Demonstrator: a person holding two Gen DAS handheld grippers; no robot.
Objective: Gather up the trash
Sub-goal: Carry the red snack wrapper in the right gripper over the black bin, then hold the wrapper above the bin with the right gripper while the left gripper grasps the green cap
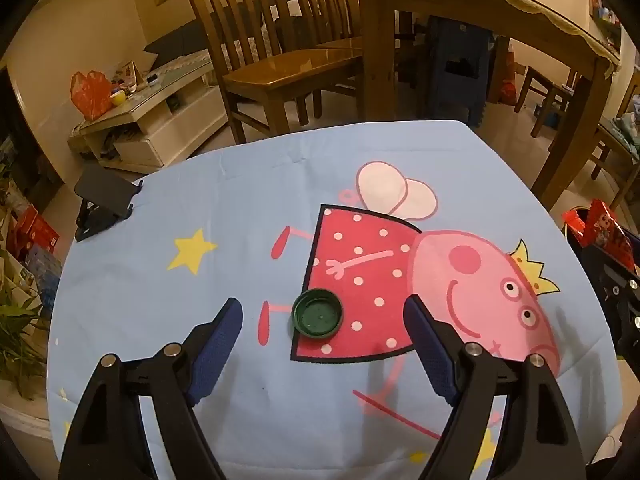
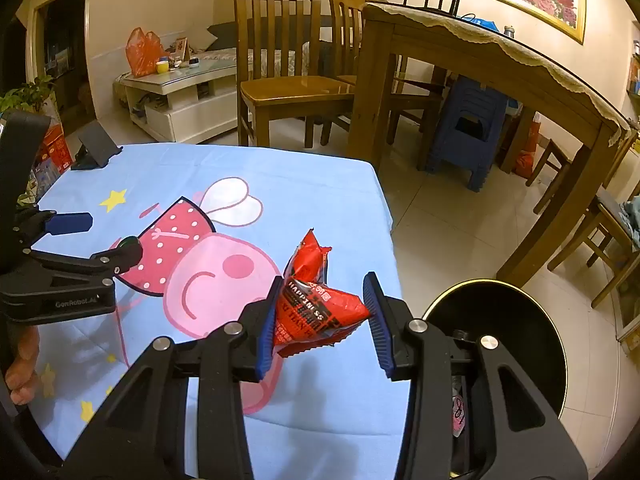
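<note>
A green bottle cap (image 1: 317, 313) lies open side up on the blue cartoon tablecloth (image 1: 224, 208). My left gripper (image 1: 322, 308) is open, its fingers on either side of the cap and a little short of it. In the right wrist view my right gripper (image 2: 326, 290) is shut on a red snack wrapper (image 2: 320, 300) and holds it above the table's right part. The left gripper (image 2: 96, 240) shows at the left there, and it mostly hides the cap (image 2: 129, 243). A black bin (image 2: 508, 344) with a gold rim stands on the floor to the right of the table.
A black phone stand (image 1: 102, 204) sits at the table's far left corner. Wooden chairs (image 1: 276, 52) and a wooden dining table (image 1: 500, 20) stand beyond. Blue plastic stools (image 2: 468, 128) are stacked under that table. A white TV bench (image 1: 156, 120) is at the far left.
</note>
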